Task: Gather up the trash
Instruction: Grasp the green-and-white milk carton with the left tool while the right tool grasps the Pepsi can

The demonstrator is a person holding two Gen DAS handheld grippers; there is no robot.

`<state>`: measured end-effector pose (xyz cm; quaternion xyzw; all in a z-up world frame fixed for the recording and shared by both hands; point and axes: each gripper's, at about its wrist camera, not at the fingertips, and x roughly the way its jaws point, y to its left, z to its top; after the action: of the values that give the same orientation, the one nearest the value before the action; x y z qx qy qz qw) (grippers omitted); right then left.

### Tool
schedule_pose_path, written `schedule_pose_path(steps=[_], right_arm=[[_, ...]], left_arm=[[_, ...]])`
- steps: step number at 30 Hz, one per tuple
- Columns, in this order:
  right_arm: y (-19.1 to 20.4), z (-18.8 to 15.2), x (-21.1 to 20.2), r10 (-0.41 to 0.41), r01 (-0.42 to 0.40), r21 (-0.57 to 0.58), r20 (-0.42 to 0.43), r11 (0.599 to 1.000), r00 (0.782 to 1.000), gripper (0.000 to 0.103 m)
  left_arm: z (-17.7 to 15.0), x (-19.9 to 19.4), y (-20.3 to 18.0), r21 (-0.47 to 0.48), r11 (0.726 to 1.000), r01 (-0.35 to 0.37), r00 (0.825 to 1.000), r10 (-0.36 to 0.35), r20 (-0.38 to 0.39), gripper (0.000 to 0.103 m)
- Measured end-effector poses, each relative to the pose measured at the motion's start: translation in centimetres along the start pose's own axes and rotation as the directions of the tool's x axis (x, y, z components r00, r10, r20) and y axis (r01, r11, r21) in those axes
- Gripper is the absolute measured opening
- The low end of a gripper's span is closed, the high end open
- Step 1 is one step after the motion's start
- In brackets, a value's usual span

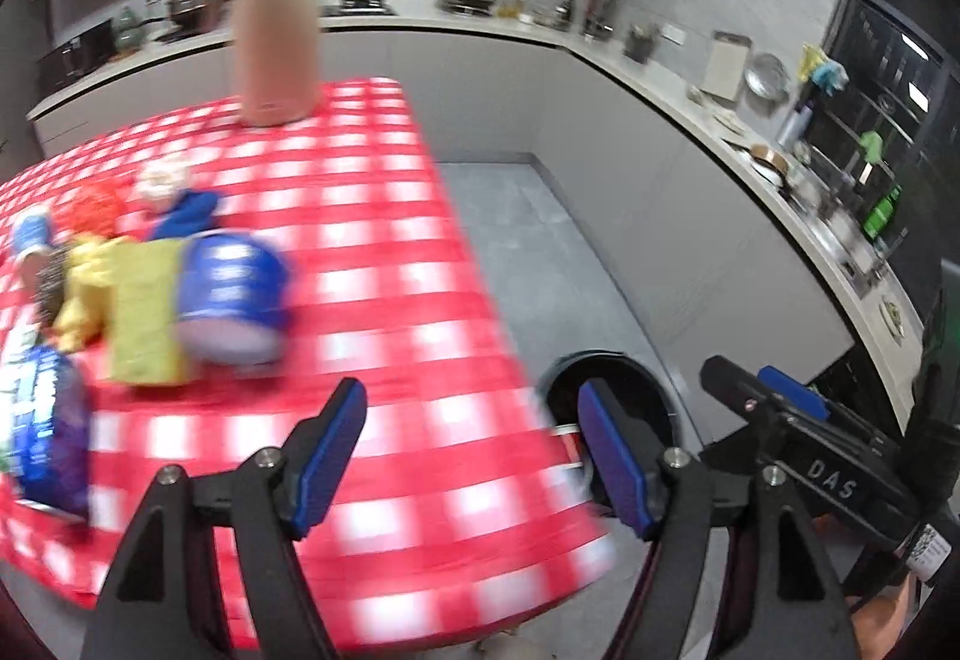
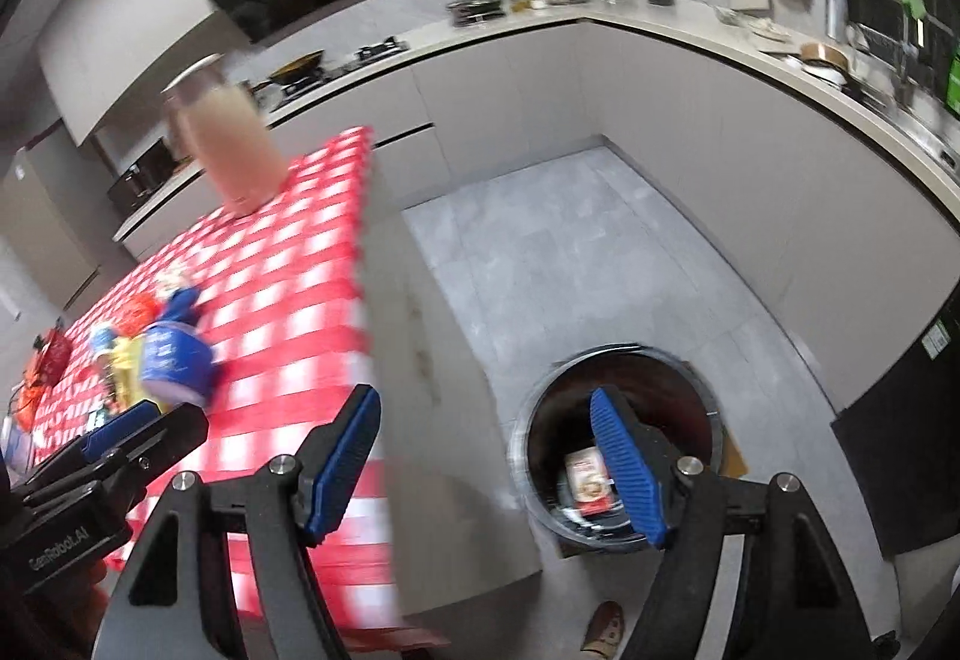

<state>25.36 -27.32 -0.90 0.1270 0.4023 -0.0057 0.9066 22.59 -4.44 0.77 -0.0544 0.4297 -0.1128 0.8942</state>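
With a packet already in the bin (image 2: 618, 450) at five o'clock on the floor, both grippers' fingers (image 1: 336, 444) (image 2: 624, 468) stand wide and empty, while the trash pile (image 1: 150, 294) waits at nine o'clock on the tabletop (image 1: 384, 252).

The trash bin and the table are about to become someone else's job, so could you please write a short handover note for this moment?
Left tongs: open, nothing between them, over the near corner of the checked table.
Right tongs: open and empty, above the gap between the table and the trash bin.
Trash bin: on the floor beside the table; a printed packet lies inside.
Left on the table: blue can, yellow packet, blue-purple bag, and a blurred pile behind them. The tall jug stands at the far end.
Next, probably the blue can.
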Motion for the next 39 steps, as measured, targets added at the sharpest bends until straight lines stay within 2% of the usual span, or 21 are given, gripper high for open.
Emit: schedule_pose_path(steps=[10, 14, 18, 24, 30, 33, 39], right_arm=[[14.6, -4.2, -0.3, 0.055, -0.054, -0.058, 0.01, 0.997, 0.998, 0.075], [19.0, -5.8, 0.1, 0.075, -0.075, -0.069, -0.004, 0.995, 0.997, 0.075], [23.3, -6.5, 0.6, 0.103, -0.106, -0.121, -0.032, 0.987, 0.994, 0.075], [27.8, -6.8, 1.8, 0.192, -0.201, -0.222, -0.062, 0.954, 0.98, 0.075], [30.5, -7.9, 3.0, 0.253, -0.271, -0.253, -0.102, 0.929, 0.962, 0.075], [31.5, -8.4, 3.5, 0.257, -0.281, -0.252, -0.124, 0.926, 0.958, 0.075], [33.5, -9.4, 4.1, 0.217, -0.235, -0.245, -0.098, 0.941, 0.971, 0.075]], left_arm=[[-2.3, -4.4, 12.5, -0.066, 0.994, -0.092, 0.996, 0.093, 0.017, 0.074], [-2.8, -5.6, 16.6, -0.077, 0.986, -0.149, 0.988, 0.151, 0.017, 0.075], [-3.3, -6.7, 20.2, -0.14, 0.97, -0.199, 0.979, 0.203, 0.016, 0.074], [-4.3, -7.4, 23.8, -0.227, 0.934, -0.277, 0.957, 0.289, 0.022, 0.074], [-5.1, -7.6, 25.6, -0.251, 0.915, -0.316, 0.945, 0.326, -0.001, 0.074], [-5.6, -7.5, 26.6, -0.247, 0.918, -0.311, 0.948, 0.318, -0.008, 0.075], [-5.4, -5.8, 28.6, -0.194, 0.943, -0.272, 0.961, 0.275, -0.011, 0.074]])
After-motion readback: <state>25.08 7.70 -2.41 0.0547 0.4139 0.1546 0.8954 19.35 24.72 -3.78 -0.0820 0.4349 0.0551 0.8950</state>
